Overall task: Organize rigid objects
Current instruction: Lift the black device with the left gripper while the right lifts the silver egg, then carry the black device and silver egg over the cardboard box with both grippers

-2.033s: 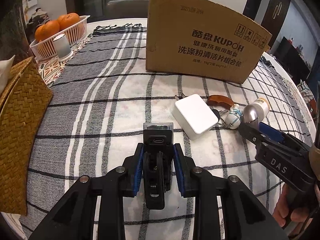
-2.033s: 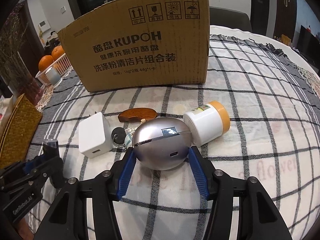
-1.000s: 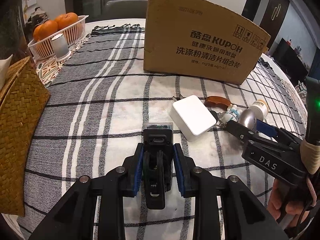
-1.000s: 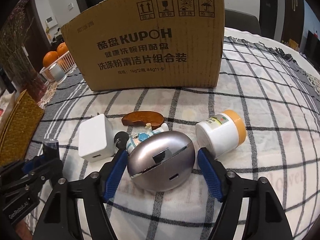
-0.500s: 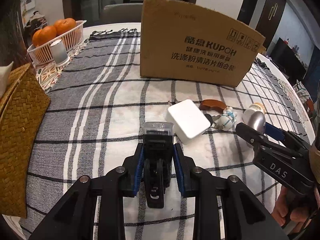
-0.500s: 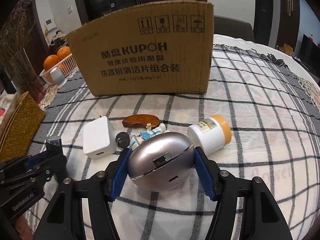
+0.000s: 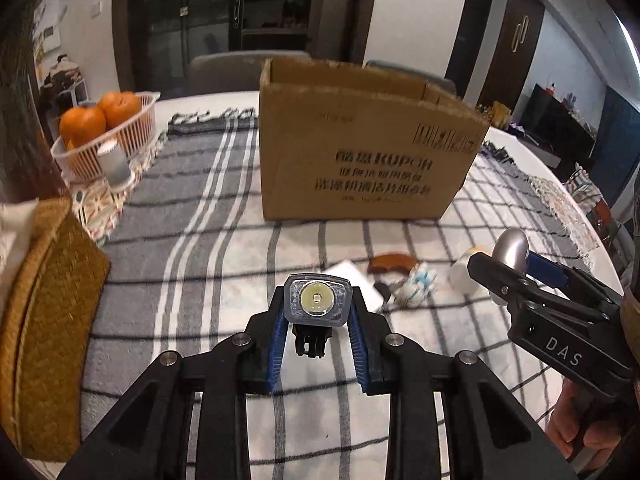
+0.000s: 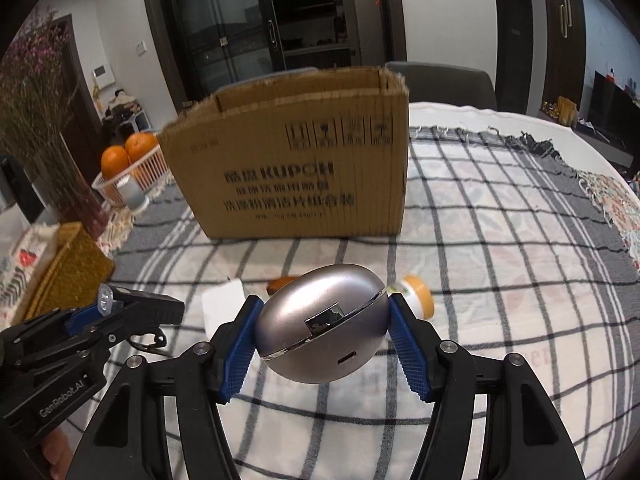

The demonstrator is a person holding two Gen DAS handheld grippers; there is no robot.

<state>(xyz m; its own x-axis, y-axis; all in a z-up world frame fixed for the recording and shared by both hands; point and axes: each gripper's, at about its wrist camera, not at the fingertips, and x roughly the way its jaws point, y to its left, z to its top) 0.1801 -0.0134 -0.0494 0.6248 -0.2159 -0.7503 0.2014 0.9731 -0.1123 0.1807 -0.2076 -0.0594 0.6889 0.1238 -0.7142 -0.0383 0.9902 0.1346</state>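
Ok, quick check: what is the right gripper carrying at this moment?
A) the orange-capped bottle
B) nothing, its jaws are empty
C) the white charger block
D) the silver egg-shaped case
D: the right gripper has its blue pads pressed on either side of the silver egg-shaped case, held off the cloth, while the orange-capped bottle lies on the table behind it.

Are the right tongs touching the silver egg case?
Touching. In the right wrist view both blue pads press the sides of the egg case, held clear of the table.
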